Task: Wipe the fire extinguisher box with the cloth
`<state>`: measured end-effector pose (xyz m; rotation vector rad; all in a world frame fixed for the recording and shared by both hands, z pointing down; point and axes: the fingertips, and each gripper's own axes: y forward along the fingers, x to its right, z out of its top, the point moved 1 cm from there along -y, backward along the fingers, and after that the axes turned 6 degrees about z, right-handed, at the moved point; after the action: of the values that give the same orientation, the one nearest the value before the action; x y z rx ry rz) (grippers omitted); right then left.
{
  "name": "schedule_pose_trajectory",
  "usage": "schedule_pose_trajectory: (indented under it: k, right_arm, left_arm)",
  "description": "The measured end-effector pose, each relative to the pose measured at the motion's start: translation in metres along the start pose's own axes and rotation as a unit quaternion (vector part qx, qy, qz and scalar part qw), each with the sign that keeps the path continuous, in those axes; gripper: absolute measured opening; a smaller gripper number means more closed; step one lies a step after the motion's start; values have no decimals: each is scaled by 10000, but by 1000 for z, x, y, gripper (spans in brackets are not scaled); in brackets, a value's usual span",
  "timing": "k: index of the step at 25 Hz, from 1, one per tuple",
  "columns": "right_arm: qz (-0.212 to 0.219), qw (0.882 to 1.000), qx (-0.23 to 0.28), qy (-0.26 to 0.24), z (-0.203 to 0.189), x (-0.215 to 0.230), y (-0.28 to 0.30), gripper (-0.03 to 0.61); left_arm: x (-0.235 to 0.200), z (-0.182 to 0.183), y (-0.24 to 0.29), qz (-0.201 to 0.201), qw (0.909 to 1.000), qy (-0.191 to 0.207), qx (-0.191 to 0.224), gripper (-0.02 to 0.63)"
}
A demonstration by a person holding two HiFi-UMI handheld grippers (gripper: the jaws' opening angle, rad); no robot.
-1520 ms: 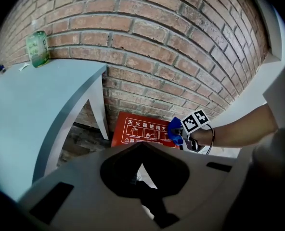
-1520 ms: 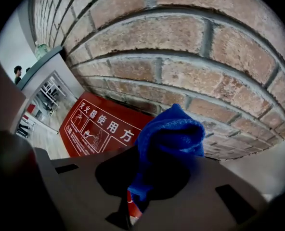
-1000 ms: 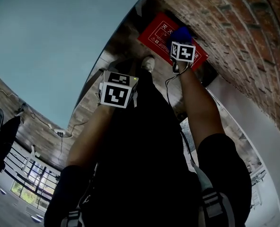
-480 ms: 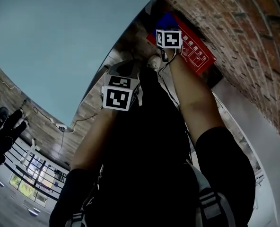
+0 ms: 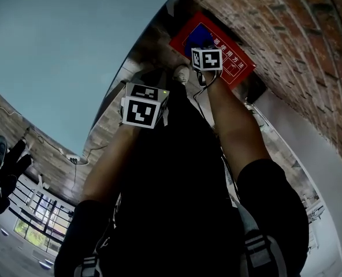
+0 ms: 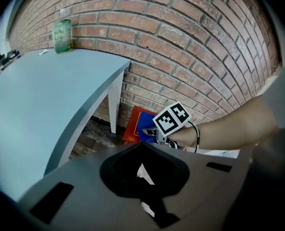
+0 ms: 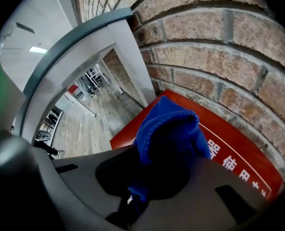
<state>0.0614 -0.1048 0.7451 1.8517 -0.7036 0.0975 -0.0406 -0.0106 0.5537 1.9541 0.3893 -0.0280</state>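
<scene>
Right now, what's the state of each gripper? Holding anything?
Left gripper: closed, holding nothing.
Right gripper: closed on the blue cloth, over the red fire extinguisher box.

Down at the foot of the red brick wall point(image 5: 286, 33) sits the red flat-fronted fire extinguisher box point(image 5: 238, 68), wall right behind it and the brown plank floor point(image 6: 92, 138) in front. On the box's face, toward the end nearer the table, lies the blue knitted cloth point(image 7: 169, 129), caught between the jaws of the right gripper point(image 7: 147, 177). The pale flat-topped table point(image 6: 46, 109) stands left of the box, its leg just beside it. The left gripper point(image 5: 142, 108) hangs well apart from the box, on the person's side.
</scene>
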Motion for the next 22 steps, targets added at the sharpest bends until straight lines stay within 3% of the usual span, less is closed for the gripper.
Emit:
schedule_pose_trajectory:
  k: [11, 22]
  right_arm:
    - [-969, 9949, -176, 220, -63, 65, -60, 52]
    - [-1809, 9762, -38, 1199, -136, 131, -127, 52]
  left_arm:
    - [14, 9, -3, -45, 9994, 354, 7, -3]
    - [38, 13, -4, -147, 9978, 645, 44, -3]
